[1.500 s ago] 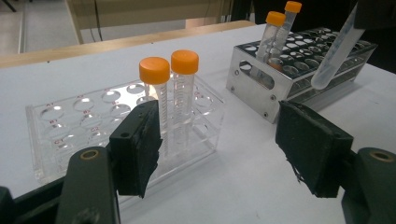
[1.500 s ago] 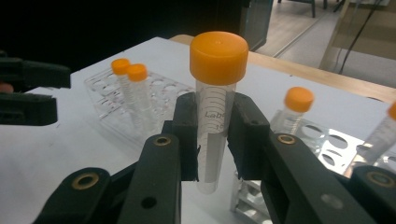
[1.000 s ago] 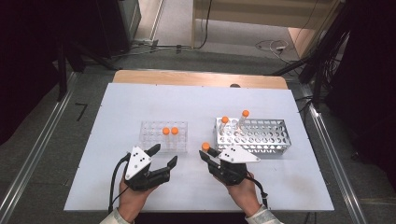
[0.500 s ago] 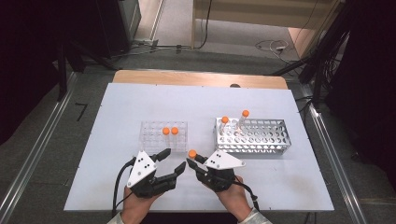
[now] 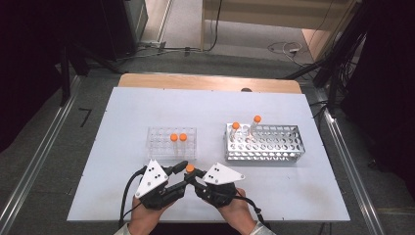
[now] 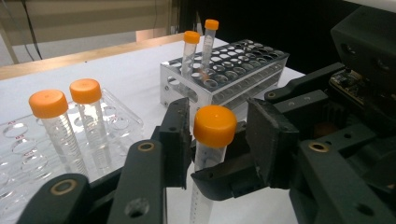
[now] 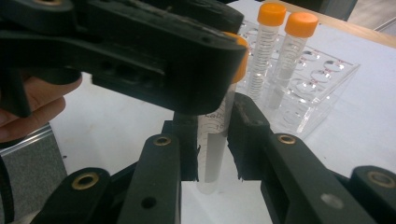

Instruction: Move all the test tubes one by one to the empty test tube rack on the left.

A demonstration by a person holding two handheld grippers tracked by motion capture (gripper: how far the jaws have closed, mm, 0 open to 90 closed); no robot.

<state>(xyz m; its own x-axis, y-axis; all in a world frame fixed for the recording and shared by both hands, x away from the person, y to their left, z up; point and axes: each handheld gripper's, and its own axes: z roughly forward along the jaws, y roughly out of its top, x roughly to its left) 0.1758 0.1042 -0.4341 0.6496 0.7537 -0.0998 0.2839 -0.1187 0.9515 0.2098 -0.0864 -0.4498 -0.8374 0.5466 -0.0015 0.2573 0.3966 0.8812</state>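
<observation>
A clear tube with an orange cap [image 5: 190, 168] stands upright above the table's front middle. My right gripper [image 7: 214, 140] is shut on the tube's body [image 7: 211, 158] below the cap. My left gripper [image 6: 215, 137] comes from the other side, and its jaws have just been closing around the orange cap [image 6: 215, 126]. One pad [image 6: 180, 140] lies against the cap, while a thin gap shows at the other pad [image 6: 268, 140]. In the high view the left gripper [image 5: 183, 175] and right gripper [image 5: 196, 177] meet nose to nose.
A clear plastic rack [image 5: 161, 139] behind the grippers holds two orange-capped tubes [image 5: 178, 138]. To its right a metal rack [image 5: 274, 147] carries two more tubes [image 5: 235, 128] at its left end. The white table [image 5: 293, 196] ends just behind the hands.
The right gripper has carried the tube left from beside the metal rack to the left gripper. The left jaws have narrowed around its cap.
</observation>
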